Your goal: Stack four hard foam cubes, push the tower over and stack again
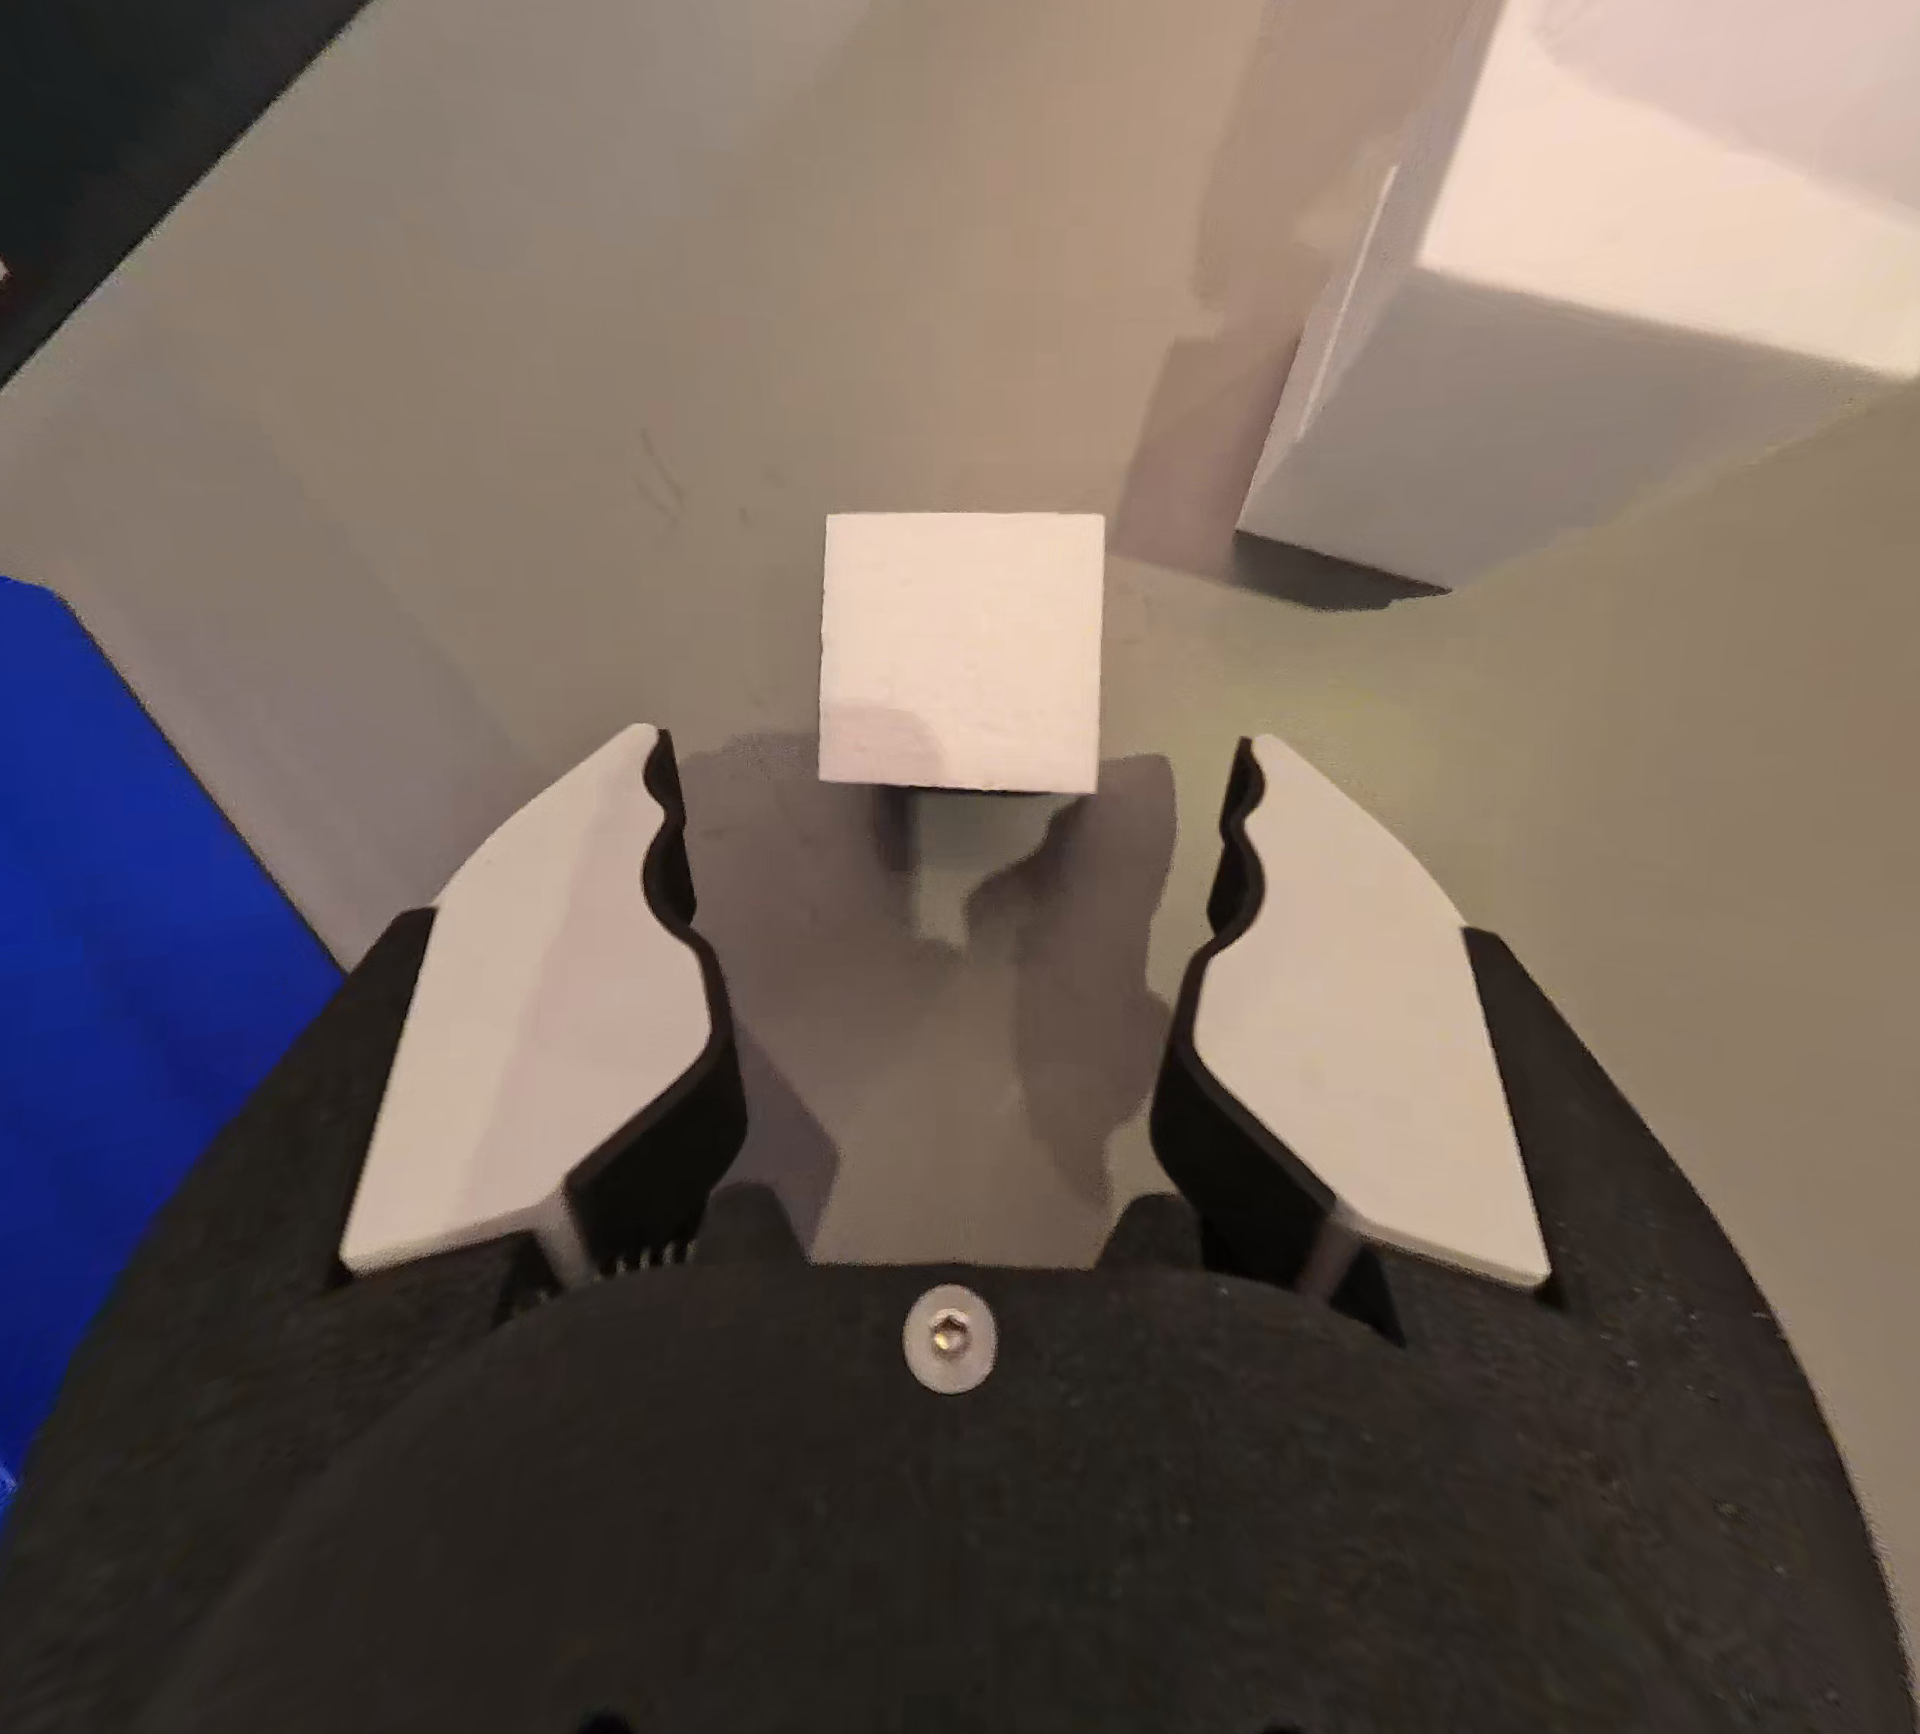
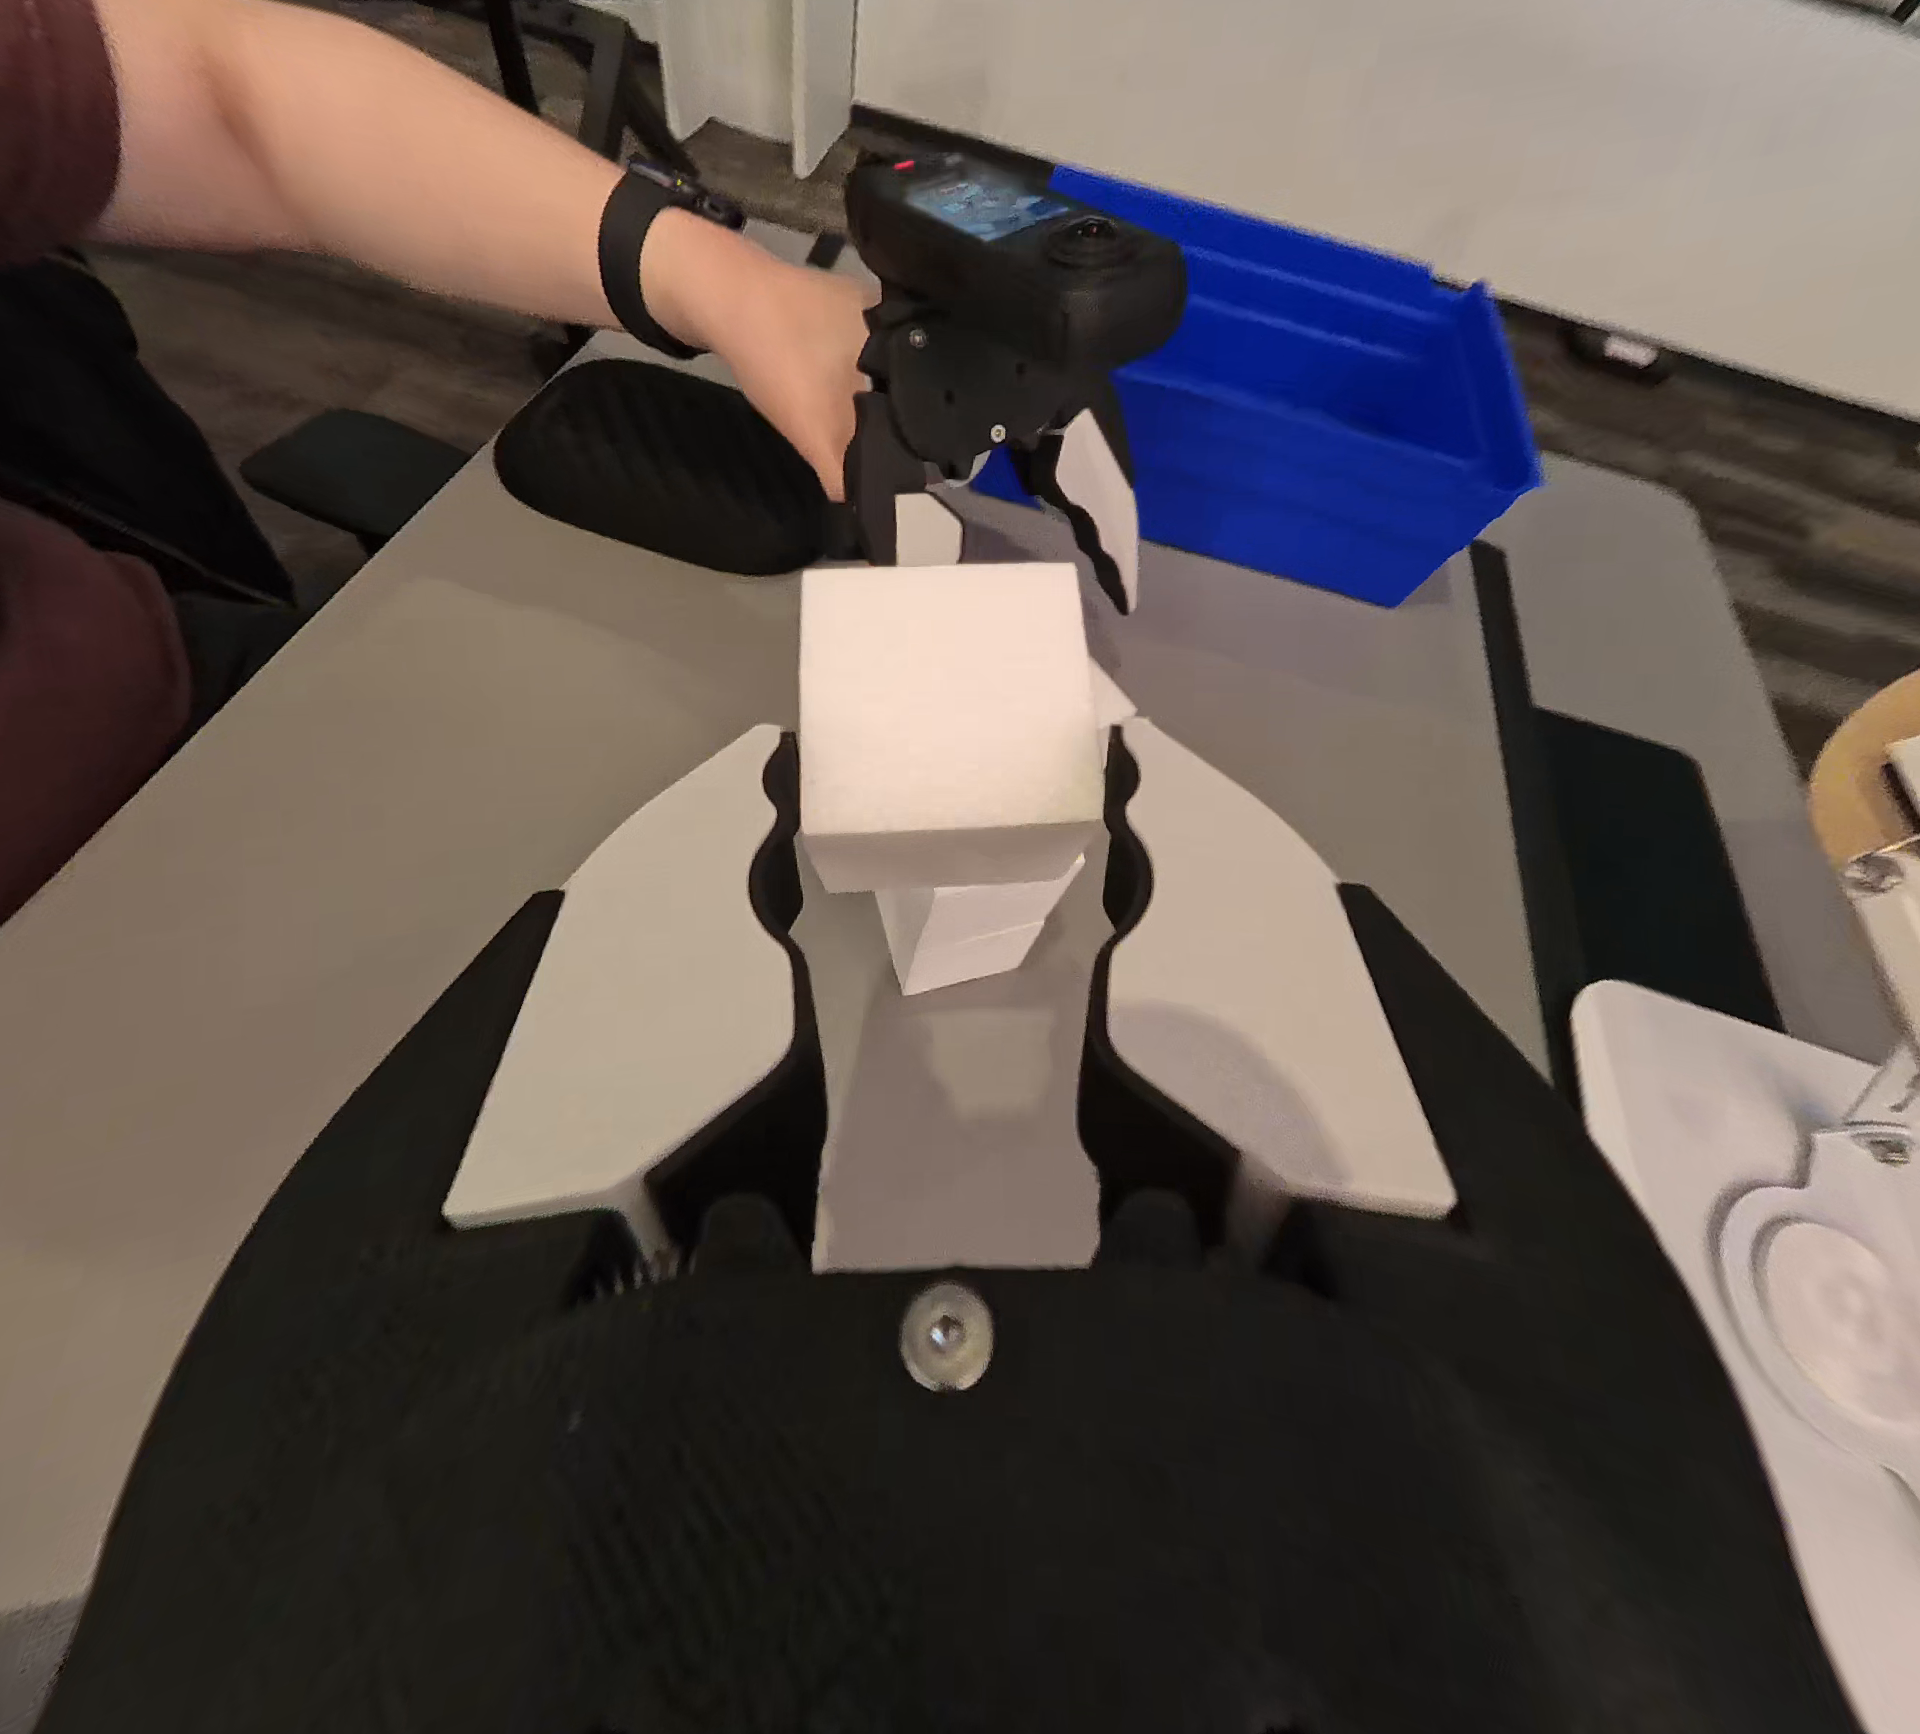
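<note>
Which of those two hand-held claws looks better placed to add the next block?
Right. The right gripper already has its jaws closed on a foam cube, apparently just above the stack. The left gripper has its jaws open and holds nothing.

I see white foam cubes (image 2: 940,708) on a plain grey surface (image 2: 416,801). My fingers (image 2: 644,988) are pale grey with black inner pads on black bodies. The bin (image 2: 1320,417) is bright blue, the sleeve (image 2: 42,84) maroon, the wristband (image 2: 629,261) black.
</note>
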A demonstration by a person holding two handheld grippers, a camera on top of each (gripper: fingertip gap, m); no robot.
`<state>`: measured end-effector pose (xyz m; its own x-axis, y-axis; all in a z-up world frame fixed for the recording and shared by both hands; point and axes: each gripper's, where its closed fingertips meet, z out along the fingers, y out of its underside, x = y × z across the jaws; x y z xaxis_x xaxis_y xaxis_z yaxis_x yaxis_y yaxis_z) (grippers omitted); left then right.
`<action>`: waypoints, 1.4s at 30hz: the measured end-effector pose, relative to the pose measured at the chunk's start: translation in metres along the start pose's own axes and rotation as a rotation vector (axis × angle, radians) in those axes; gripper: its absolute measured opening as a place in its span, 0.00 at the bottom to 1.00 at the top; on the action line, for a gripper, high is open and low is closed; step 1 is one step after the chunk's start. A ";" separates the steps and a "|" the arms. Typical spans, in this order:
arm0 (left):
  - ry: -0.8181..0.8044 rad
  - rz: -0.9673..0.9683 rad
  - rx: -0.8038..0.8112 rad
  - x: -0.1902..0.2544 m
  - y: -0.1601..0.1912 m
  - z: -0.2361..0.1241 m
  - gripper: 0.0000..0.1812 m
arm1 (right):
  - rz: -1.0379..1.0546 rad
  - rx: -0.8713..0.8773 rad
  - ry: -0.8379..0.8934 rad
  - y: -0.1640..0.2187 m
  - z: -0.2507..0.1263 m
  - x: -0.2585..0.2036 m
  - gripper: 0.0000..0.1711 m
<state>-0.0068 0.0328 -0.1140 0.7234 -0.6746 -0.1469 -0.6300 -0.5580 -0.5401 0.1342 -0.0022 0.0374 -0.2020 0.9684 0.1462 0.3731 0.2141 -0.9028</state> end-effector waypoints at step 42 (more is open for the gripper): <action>0.090 0.084 -0.042 0.013 -0.001 -0.063 0.33 | 0.015 -0.255 -0.157 0.045 0.059 0.018 0.43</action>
<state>-0.0143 -0.0060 -0.0628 0.6404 -0.7595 -0.1144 -0.7003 -0.5162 -0.4931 0.0943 0.0178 -0.0247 -0.3252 0.9442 0.0515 0.5887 0.2448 -0.7704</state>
